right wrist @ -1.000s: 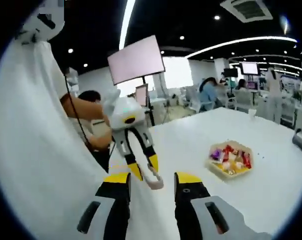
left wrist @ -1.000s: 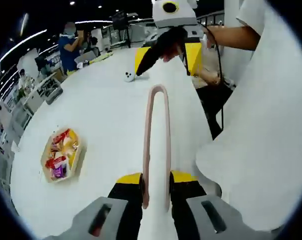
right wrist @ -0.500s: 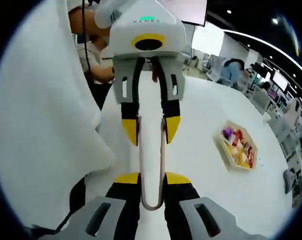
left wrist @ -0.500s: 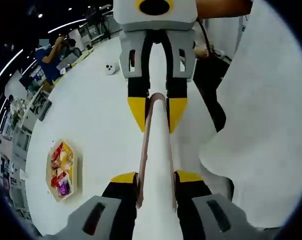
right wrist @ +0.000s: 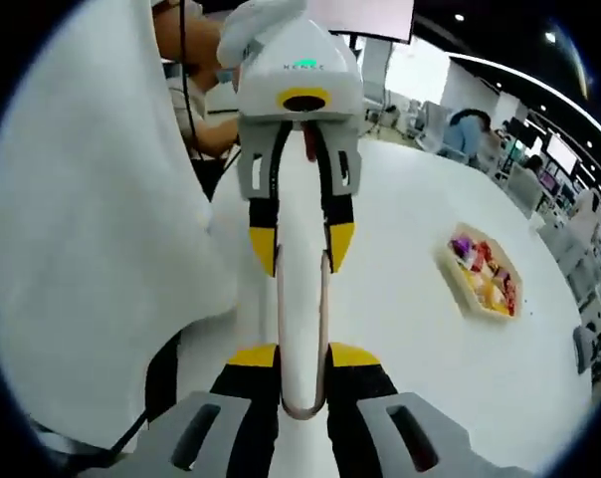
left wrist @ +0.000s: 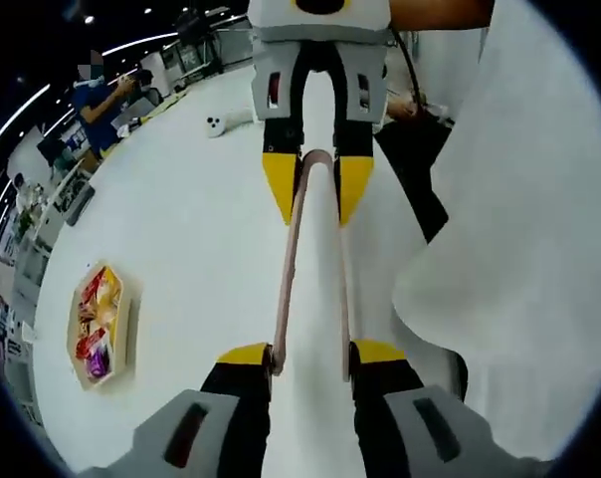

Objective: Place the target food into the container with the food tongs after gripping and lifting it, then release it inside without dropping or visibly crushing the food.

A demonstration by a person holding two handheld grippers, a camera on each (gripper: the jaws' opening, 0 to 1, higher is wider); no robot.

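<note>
The left hand-held gripper (left wrist: 308, 357) is clamped on the two open ends of the pink food tongs (left wrist: 310, 269), and the right hand-held gripper (left wrist: 314, 189), facing it, has its jaws pressed on the looped end, so both hold one tool at once. In the right gripper view the loop sits between the right hand-held gripper (right wrist: 302, 360) jaws and the left hand-held gripper (right wrist: 300, 244) grips the far ends. The risk judged here is the handover: if either lets go unevenly, the tongs could twist or fall to the table (left wrist: 201, 249). The person's white clothing (left wrist: 519, 259) crowds one side near the table edge. The tray of wrapped food (left wrist: 99, 324) lies well apart across bare table, with open room toward it; a small white object (left wrist: 214, 125) sits farther off
</note>
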